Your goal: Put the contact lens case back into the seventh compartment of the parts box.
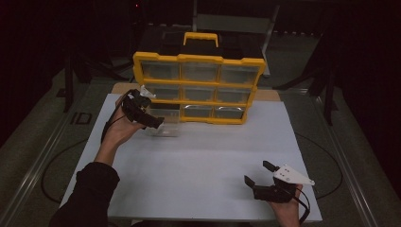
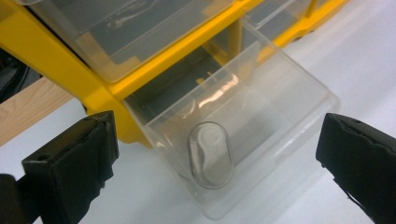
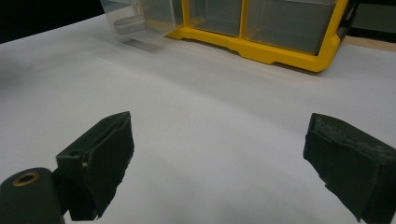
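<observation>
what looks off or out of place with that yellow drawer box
One clear drawer, at the bottom-left corner of the yellow organizer, is pulled most of the way out onto the white table, while the other drawers sit flush. It looks empty. The open left gripper frames its front handle, fingers not touching.

It looked like a lab or workshop test bay. A white bench (image 1: 198, 161) stood in a dark room, dark stands at 9 and 3 o'clock, a metal frame (image 1: 231, 21) at 12, and a yellow parts organiser (image 1: 198, 59) with clear drawers upright on it.
</observation>
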Tool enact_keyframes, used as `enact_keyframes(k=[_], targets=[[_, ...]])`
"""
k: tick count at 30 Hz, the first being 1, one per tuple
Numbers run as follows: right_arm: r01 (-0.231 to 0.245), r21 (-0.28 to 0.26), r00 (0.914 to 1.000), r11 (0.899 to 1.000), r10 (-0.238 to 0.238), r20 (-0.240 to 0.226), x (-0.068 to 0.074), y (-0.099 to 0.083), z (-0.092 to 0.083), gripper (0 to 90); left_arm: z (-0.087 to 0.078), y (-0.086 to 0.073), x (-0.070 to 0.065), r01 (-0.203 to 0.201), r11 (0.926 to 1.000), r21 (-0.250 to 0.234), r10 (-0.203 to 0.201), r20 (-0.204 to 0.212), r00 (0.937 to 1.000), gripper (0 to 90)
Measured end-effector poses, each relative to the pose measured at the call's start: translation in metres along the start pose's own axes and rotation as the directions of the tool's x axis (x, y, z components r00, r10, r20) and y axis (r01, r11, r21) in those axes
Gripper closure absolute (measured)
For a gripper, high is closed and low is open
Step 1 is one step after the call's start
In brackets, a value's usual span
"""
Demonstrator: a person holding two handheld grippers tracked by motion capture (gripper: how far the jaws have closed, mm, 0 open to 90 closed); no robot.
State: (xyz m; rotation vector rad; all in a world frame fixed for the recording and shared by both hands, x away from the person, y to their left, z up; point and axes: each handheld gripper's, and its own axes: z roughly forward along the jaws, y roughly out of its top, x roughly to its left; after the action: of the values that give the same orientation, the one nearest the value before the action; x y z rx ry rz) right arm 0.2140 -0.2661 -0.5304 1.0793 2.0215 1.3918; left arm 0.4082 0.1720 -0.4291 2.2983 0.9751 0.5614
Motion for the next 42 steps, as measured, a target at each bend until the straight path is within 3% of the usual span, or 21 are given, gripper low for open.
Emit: enact_keyframes(k=[8, 11, 18, 21, 27, 30, 31, 36, 37, 42], targets=[[0.001, -0.003, 1.0, 1.0, -0.001, -0.005, 0.0, 0.0, 0.0, 8.2, -0.008, -0.009, -0.009, -0.009, 0.999, -0.044, 0.009, 0.017, 0.9998, 0.2], [0.001, -0.004, 1.0, 1.0, -0.001, -0.005, 0.001, 0.0, 0.0, 8.2, -0.015, -0.019, -0.022, -0.04, 0.9955, -0.087, 0.041, 0.015, 0.999, 0.2], [-0.001, -0.007, 1.0, 1.0, 0.001, -0.006, 0.001, 0.0, 0.0, 8.2, -0.02, -0.038, -0.033, -0.027, 0.9891, -0.145, 0.032, 0.031, 0.999, 0.2], [0.001, -0.006, 1.0, 1.0, -0.001, -0.008, 0.001, 0.0, 0.0, 8.2, -0.023, -0.05, -0.037, -0.01, 0.9834, -0.181, 0.018, 0.038, 0.9991, 0.2], [0.004, -0.009, 0.9999, 1.0, -0.004, -0.009, 0.002, 0.0, 0.0, 8.2, -0.027, -0.081, -0.043, 0.031, 0.9629, -0.268, -0.022, 0.039, 0.999, 0.2], [0.008, -0.009, 0.9999, 1.0, -0.008, -0.012, 0.003, 0.0, 0.0, 8.2, -0.029, -0.096, -0.047, 0.039, 0.9562, -0.29, -0.029, 0.041, 0.9988, 0.2], [0.008, -0.009, 0.9999, 1.0, -0.008, -0.013, 0.003, 0.0, 0.001, 8.2, -0.03, -0.106, -0.048, 0.059, 0.9494, -0.309, -0.045, 0.053, 0.9976, 0.2], [0.011, -0.013, 0.9999, 1.0, -0.011, -0.011, 0.003, 0.001, 0.001, 8.2, -0.03, -0.126, -0.055, 0.053, 0.9471, -0.317, -0.041, 0.045, 0.9982, 0.2], [0.011, -0.016, 0.9998, 1.0, -0.011, -0.015, 0.004, 0.001, 0.001, 8.2, -0.031, -0.137, -0.058, 0.064, 0.9409, -0.333, -0.05, 0.05, 0.9975, 0.2], [0.013, -0.025, 0.9997, 1.0, -0.013, -0.02, 0.004, 0.002, 0.002, 8.2, -0.035, -0.159, -0.06, 0.082, 0.9337, -0.349, -0.072, 0.043, 0.9965, 0.2]])
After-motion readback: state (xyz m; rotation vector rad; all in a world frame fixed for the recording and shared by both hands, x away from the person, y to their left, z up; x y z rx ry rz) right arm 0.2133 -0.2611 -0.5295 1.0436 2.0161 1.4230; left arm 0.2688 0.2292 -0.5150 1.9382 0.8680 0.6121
